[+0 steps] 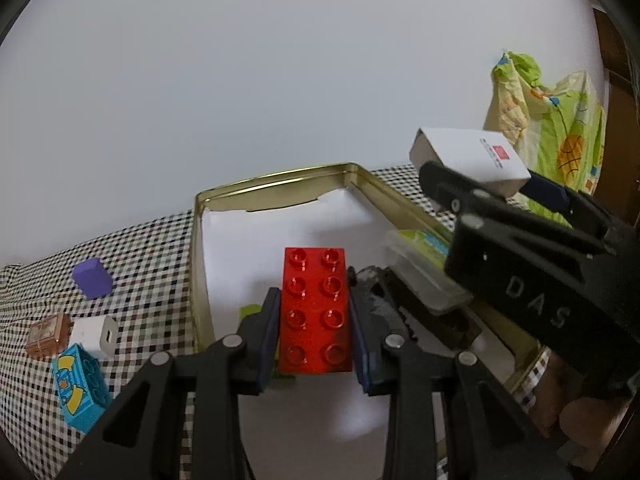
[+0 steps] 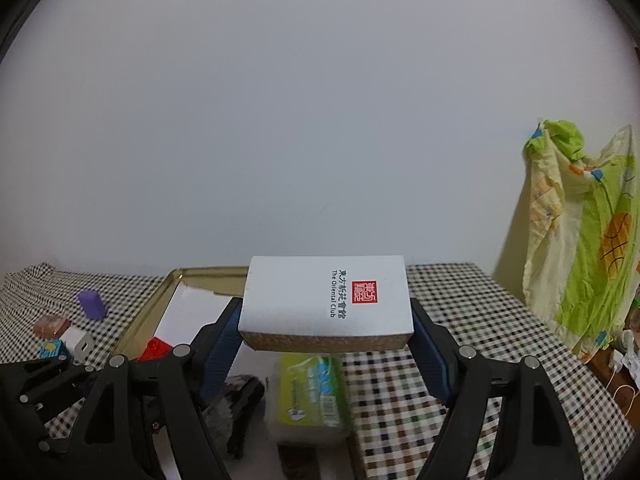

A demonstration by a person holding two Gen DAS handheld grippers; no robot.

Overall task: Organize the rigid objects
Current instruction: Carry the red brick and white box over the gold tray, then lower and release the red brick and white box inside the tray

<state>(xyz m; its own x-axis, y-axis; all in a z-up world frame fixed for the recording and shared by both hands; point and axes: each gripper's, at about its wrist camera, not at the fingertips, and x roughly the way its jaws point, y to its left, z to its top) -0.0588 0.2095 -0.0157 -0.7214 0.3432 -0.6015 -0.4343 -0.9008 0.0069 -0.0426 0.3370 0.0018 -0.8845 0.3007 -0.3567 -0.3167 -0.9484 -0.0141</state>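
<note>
My left gripper (image 1: 315, 316) is shut on a red studded brick (image 1: 314, 312), held over the white-lined floor of a gold tin tray (image 1: 276, 182). My right gripper (image 2: 326, 338) is shut on a white box with a red seal (image 2: 326, 300), held above the tray's right side; in the left wrist view that box (image 1: 468, 158) and the right gripper (image 1: 476, 184) come in from the right. The red brick (image 2: 154, 350) and the left gripper's black frame (image 2: 52, 392) show low left in the right wrist view. The tray (image 2: 200, 272) lies behind the box.
In the tray lie a green tissue pack (image 2: 310, 390), a dark object (image 2: 244, 396) and a small green piece (image 1: 248, 312). On the checked cloth to the left are a purple block (image 1: 92, 278), a copper box (image 1: 48, 334), a white charger (image 1: 96, 336) and a blue printed brick (image 1: 80, 386). A green patterned cloth (image 2: 588, 240) hangs right.
</note>
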